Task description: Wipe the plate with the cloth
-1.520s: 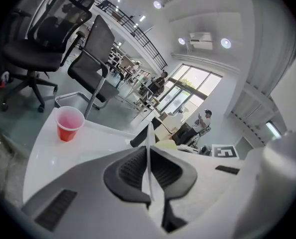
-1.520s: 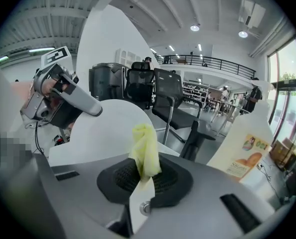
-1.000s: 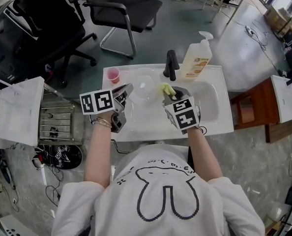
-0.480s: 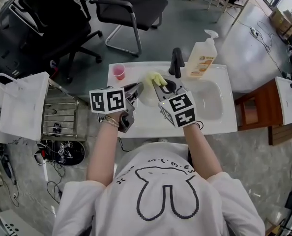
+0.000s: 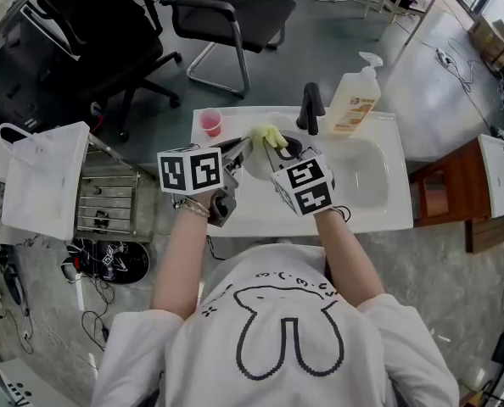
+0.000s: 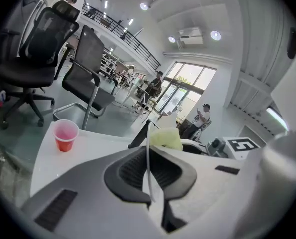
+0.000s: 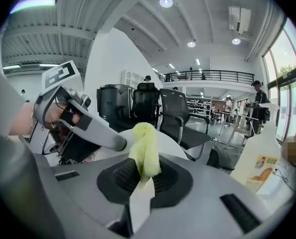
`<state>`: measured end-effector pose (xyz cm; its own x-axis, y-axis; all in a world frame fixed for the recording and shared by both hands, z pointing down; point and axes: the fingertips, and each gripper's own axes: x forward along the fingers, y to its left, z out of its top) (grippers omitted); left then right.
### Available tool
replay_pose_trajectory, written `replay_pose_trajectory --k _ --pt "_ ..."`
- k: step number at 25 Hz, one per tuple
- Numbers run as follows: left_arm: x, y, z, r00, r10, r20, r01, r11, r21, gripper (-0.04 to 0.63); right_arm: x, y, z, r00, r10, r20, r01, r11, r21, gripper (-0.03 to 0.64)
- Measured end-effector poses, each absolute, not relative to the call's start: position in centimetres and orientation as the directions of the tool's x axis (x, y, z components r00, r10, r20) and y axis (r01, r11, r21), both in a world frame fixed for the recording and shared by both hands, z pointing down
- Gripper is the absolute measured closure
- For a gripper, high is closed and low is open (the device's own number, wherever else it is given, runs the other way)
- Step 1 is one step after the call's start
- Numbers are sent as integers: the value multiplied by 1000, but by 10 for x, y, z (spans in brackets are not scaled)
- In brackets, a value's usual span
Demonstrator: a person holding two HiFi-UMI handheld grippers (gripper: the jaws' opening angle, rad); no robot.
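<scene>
Two claws, both gripping | left claw (image 6: 150,180) clamped on the thin rim of the round, clear plate (image 6: 147,148), upright over the smooth white desk (image 5: 260,214) | right claw (image 7: 143,183) pinching the crumpled yellow cloth (image 7: 145,151) at the plate's face

the person wears a white short-sleeved t-shirt (image 5: 277,371) with a rabbit's head drawn on the back in a black pixelled outline, and small black marks above it near the collar. a thin bracelet (image 5: 181,211) circles the left wrist. the left gripper (image 5: 239,148) and right gripper (image 5: 273,151) have pale grey shells, black ribbed pads (image 7: 122,177) in dark rounded surrounds and short dark slots. a white marker cube (image 5: 190,171) with black squares tops the left one, a second cube (image 5: 304,186) the right.
</scene>
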<state>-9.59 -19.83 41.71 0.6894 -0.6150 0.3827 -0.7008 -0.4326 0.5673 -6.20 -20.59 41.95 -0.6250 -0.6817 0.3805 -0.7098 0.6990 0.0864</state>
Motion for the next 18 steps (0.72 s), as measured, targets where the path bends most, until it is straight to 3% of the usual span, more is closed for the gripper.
replay_pose_trajectory --k 18 --pt "-109 -210 405 665 -663 345 -705 -404 583 575 -25 -198 463 -526 -677 514 -748 656 99 568"
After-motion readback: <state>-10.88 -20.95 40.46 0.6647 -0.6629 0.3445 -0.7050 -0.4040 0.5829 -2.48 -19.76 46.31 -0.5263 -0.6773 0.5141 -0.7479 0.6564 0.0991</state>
